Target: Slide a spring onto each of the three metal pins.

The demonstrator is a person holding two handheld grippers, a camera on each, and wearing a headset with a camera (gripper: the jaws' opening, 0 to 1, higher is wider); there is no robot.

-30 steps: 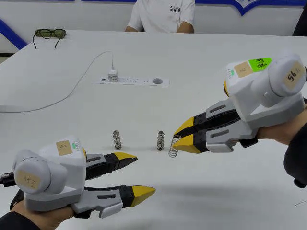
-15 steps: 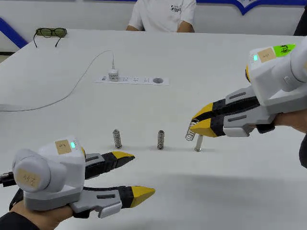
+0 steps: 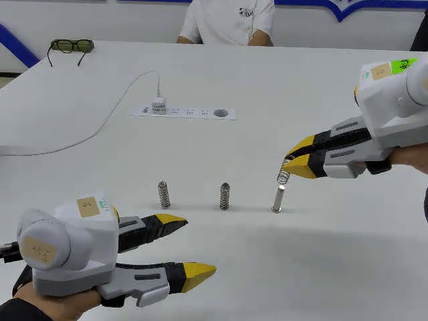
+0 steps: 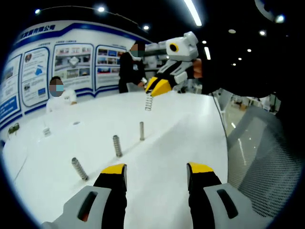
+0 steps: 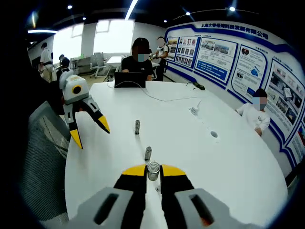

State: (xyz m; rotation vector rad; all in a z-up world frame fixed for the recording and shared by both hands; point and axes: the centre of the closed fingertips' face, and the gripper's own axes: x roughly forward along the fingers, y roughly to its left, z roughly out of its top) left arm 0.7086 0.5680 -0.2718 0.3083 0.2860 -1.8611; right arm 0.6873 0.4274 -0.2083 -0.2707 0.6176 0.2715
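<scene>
Just above bare pin (image 3: 278, 199), right gripper (image 3: 289, 167) pinches spring (image 3: 283, 176); left gripper (image 3: 200, 244) jaws wide; power strip (image 3: 184, 112) beyond.

Across the middle of your desk (image 3: 348, 267), three pins stand in a row. The left spring (image 3: 163, 194) and middle spring (image 3: 224, 196) sit on two of them. Just above the right pin (image 3: 278, 198), your right gripper (image 3: 289, 164) pinches the third spring (image 3: 283, 176). Your left gripper (image 3: 190, 244) hovers near the near left corner. Behind the pins lies a power strip (image 3: 184, 112); glasses (image 3: 69, 46) rest at the far left corner.
</scene>
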